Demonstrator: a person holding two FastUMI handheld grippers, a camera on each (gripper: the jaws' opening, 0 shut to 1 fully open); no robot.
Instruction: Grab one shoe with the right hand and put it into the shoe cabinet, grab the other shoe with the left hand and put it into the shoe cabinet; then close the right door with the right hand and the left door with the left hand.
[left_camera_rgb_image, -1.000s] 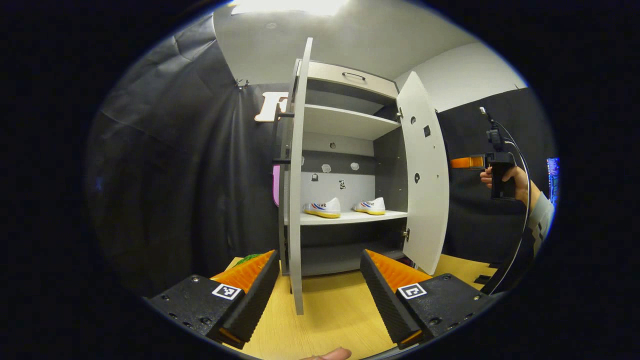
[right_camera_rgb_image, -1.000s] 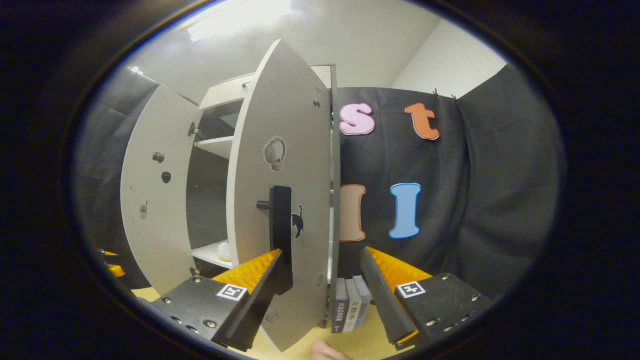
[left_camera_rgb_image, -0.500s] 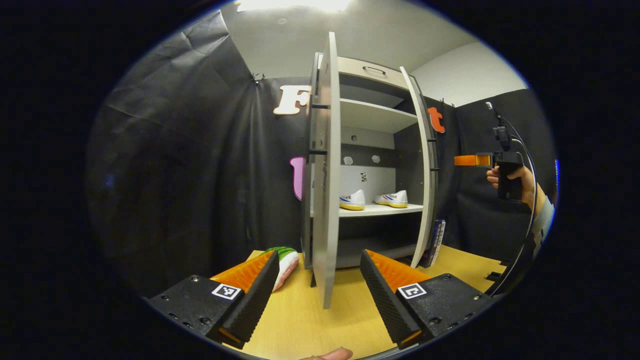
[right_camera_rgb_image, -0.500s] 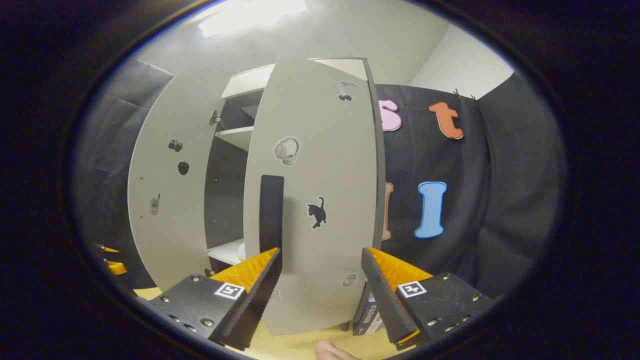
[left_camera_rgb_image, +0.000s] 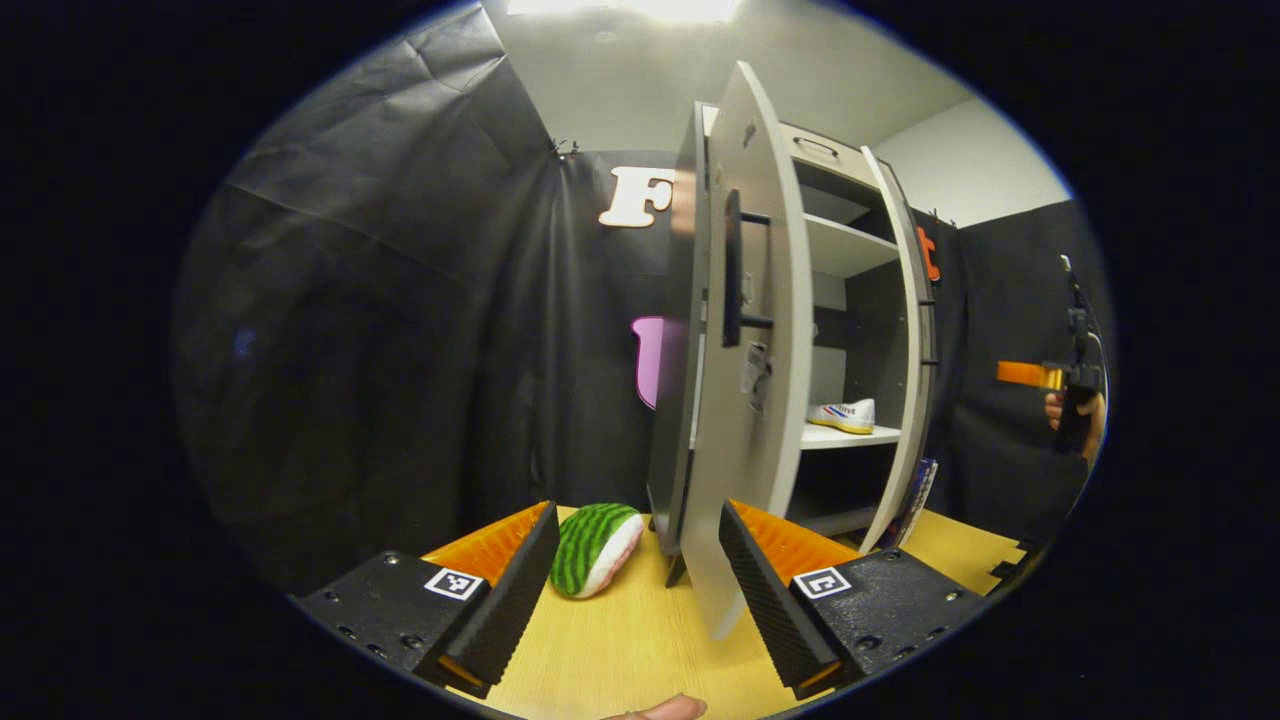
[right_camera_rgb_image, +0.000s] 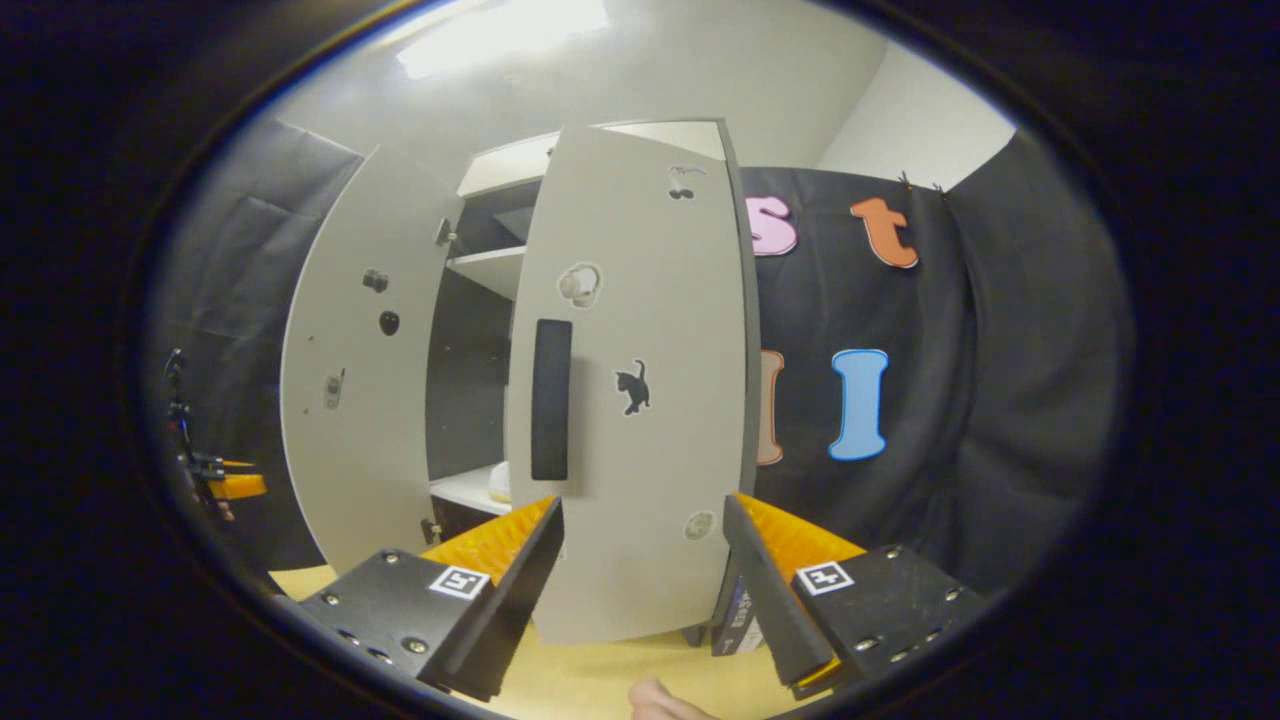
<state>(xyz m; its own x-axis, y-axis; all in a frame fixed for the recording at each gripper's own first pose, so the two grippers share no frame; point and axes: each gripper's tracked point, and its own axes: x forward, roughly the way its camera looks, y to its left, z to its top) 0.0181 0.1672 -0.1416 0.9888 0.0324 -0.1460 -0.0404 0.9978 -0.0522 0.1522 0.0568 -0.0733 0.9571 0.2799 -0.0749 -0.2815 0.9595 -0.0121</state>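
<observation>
R door (right_camera_rgb_image: 640, 400) swung nearer shut since earlier; both tools wide open, empty. Risk: L door (left_camera_rgb_image: 745, 380) swings late, edges clash.

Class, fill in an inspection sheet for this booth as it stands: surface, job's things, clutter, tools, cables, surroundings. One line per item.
Surface: yellow wooden table, bare in front of the cabinet.
Job's things: shoe cabinet with left door and right door both partly open; one white shoe on the middle shelf.
Clutter: watermelon-patterned soft toy beside the cabinet's left side; books standing by its right side.
Tools: left tool open, holding nothing; right tool open, facing the right door.
Cables: a cable rises from the far tool.
Surroundings: black cloth wall, white ceiling.
</observation>
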